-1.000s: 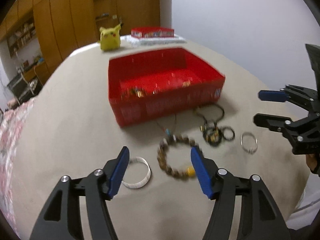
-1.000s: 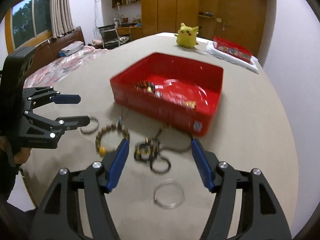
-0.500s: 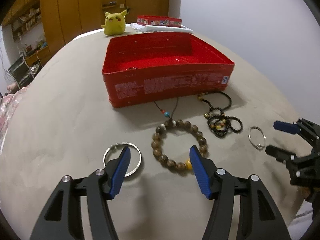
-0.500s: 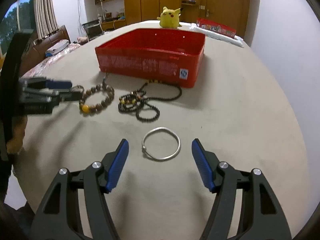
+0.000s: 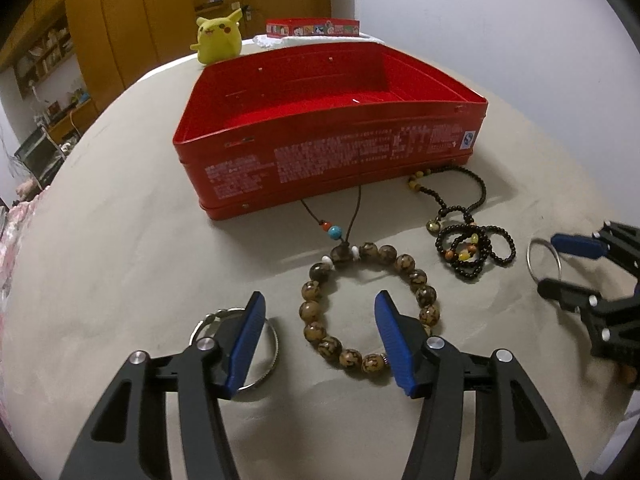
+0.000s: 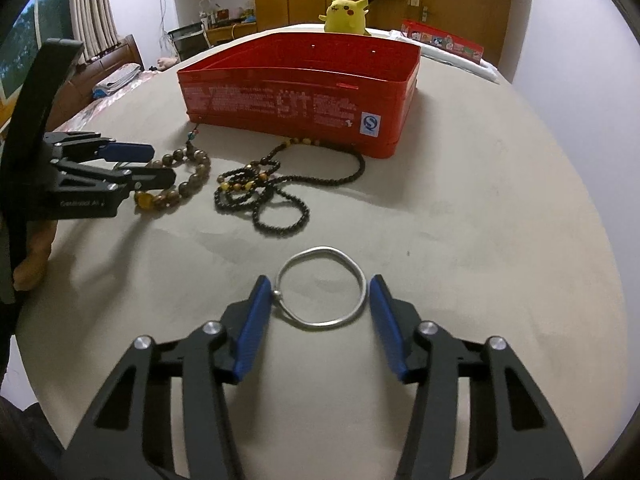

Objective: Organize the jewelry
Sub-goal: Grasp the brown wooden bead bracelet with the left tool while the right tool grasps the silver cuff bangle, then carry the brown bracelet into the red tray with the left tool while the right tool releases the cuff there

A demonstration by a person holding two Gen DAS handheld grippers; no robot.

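**A:** Two grippers low over the table [image 6: 500, 200], both closing. Status on the right one?

**B:** Right gripper [image 6: 316, 312] brackets the plain silver bangle [image 6: 322, 286], which lies flat on the table. Left pad [image 6: 252, 328] sits right at the bangle's clasp bead, right pad just beside the opposite rim. Jaws are closing, with the bangle between them, but I see no pad pressing on it. Not grasped.

**A:** Left?

**B:** Left gripper [image 5: 320, 340] is over the brown wooden-bead bracelet [image 5: 370, 304]. Its right finger covers the bracelet's near-right arc; its left finger overlaps the twisted silver bangle [image 5: 236, 344] lying to the left. Jaws are closing, but there is still a wide gap and nothing is clamped. Part of the bracelet lies in that gap.

**A:** Other pieces?

**B:** Black bead strand [image 5: 472, 248] is coiled right of the bracelet, with its tail running up to the red tin [image 5: 328, 160]. The bracelet's cord, with an orange and a blue bead, also runs to the tin's front wall. The tin is open; its contents are hidden by the front wall.

**A:** Background?

**B:** Yellow plush [image 6: 347, 14] is behind the tin. A flat red box [image 6: 442, 40] sits on white cloth to its right.
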